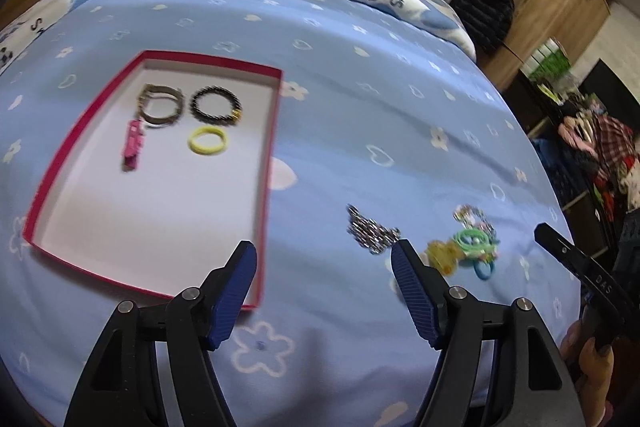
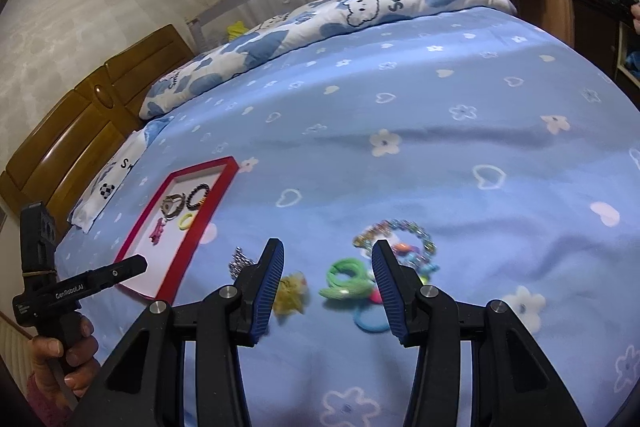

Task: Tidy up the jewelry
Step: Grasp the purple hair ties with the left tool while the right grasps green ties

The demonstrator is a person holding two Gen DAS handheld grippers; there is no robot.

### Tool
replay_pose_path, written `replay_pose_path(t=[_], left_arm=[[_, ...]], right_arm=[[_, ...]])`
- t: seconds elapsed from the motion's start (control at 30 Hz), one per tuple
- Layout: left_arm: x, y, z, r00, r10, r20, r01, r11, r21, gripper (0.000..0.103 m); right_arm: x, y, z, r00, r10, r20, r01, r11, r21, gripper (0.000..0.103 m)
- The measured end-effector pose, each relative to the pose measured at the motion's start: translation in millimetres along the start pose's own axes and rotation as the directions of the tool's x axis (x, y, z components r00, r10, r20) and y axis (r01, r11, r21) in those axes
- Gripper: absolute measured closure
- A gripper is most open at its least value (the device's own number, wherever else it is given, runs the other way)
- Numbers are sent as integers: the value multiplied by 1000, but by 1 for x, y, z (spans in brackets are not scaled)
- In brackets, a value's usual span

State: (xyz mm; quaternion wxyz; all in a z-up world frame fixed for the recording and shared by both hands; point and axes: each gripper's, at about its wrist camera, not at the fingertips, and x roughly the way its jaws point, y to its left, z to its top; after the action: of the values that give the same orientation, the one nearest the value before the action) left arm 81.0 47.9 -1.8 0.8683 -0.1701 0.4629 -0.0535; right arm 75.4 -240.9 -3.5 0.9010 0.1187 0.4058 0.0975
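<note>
two spread grippers above the bed, jewelry partly sorted

the left gripper [image 1: 324, 255] is held with its blue ribbed fingers [image 1: 236, 291] wide apart, and nothing is pinched between them. ahead of it, to its left side, a shallow red-rimmed cardboard tray with white floor [image 1: 276, 115] is seen on the light blue flowered bed sheet [image 1: 360, 107]. inside the tray four pieces are laid near the far end: a brownish metal bangle [image 1: 162, 105], a black beaded bracelet [image 1: 216, 105] just beside it, a yellow hair ring [image 1: 208, 142] and a pink hair clip [image 1: 133, 143].

just ahead of the left gripper's right finger a silver chain heap [image 1: 370, 229] is lying on the sheet.

the right gripper [image 2: 328, 255] is also held spread and empty. between its fingers, a little ahead, a green hair tie bundle [image 2: 346, 277] is found, with a yellow flower-shaped piece [image 2: 292, 293] by the left finger and a colourful beaded bracelet [image 2: 400, 231] beyond the right finger. a light blue hair ring [image 2: 370, 321] is partly hidden by that finger.
</note>
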Motion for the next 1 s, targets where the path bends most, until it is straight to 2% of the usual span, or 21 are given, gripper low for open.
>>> replay_pose_path(t=[0.37,0.87,0.93,1.0], left_arm=[[38,-35,-8,996,-22,-85,27,998,62,34],[88,-57,-8,983,-70,-169,82,994,68,35],[95,-61,-8,982,-71,-176,85,993,77,37],[102,-65,-8,980,-70,-184,88,992,89,44]], right_arm=[[1,-22,-18,999,-28,-36,29,999,19,55],[44,-9,-22,990,-18,-138,13,999,-37,58],[50,-9,-22,988,-23,-150,17,999,-45,61],[54,-9,-22,987,-26,-162,18,999,-49,68]])
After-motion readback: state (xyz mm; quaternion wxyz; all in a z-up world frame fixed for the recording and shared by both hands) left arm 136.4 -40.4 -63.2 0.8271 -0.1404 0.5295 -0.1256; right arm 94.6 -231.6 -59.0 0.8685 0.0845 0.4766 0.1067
